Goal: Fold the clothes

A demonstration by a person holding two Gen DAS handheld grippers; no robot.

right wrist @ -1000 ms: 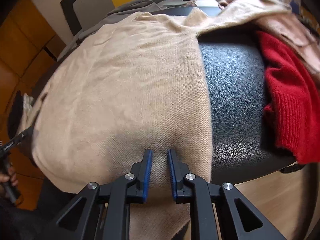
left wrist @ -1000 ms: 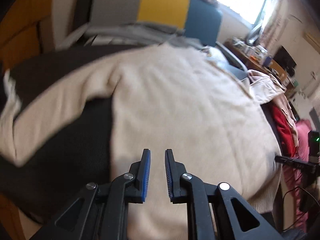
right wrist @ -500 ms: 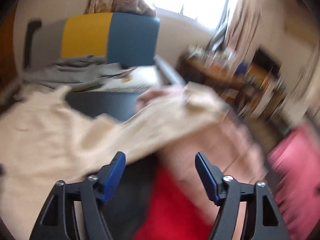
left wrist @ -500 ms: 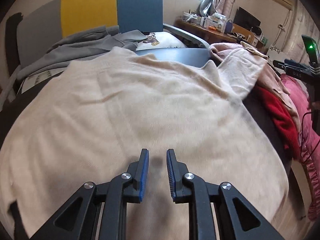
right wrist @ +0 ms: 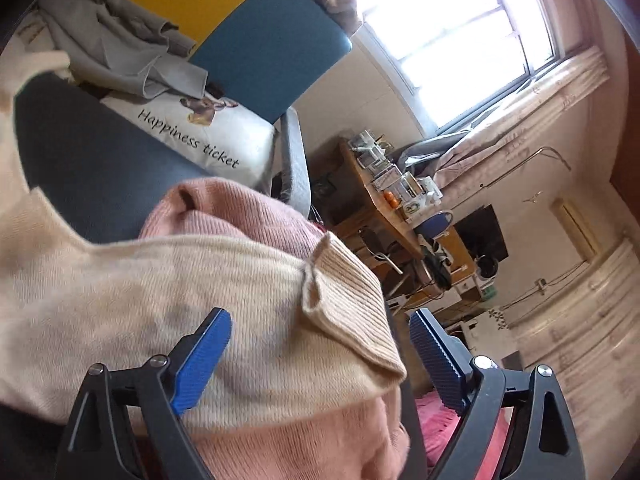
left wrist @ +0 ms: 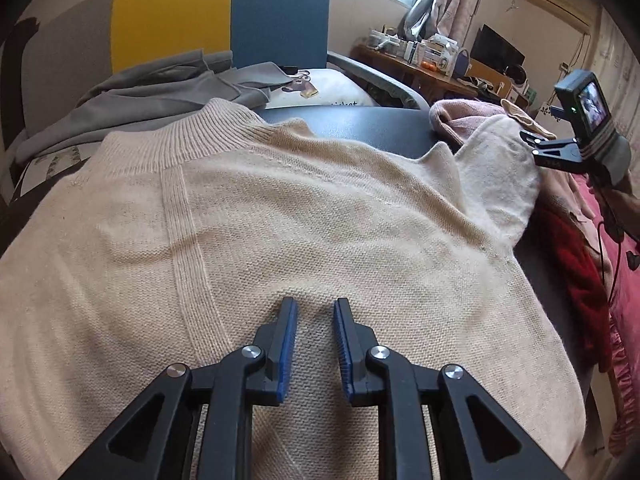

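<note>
A cream knit sweater [left wrist: 300,208] lies spread flat on a black table [left wrist: 372,128], collar [left wrist: 208,132] at the far side. Its right sleeve [left wrist: 500,168] is draped over a pink sweater [right wrist: 248,216]. My left gripper [left wrist: 314,308] hovers low over the middle of the body. Its jaws stand close together with a thin slit, and no cloth shows between them. My right gripper [right wrist: 320,314] is open wide, one finger on each side of the ribbed cuff [right wrist: 348,304] of that sleeve, not closed on it.
A red garment [left wrist: 572,256] lies beside the pink one at the table's right edge. Behind the table is a yellow and blue chair back [left wrist: 276,16] with a grey garment [left wrist: 160,92] and a printed white cushion [right wrist: 224,136]. A cluttered wooden desk [right wrist: 384,196] stands at the right.
My right gripper left the sweater's near hem, opened wide and swung over to the sleeve cuff at the right. My left gripper moved from the left sleeve side to the middle of the body.
</note>
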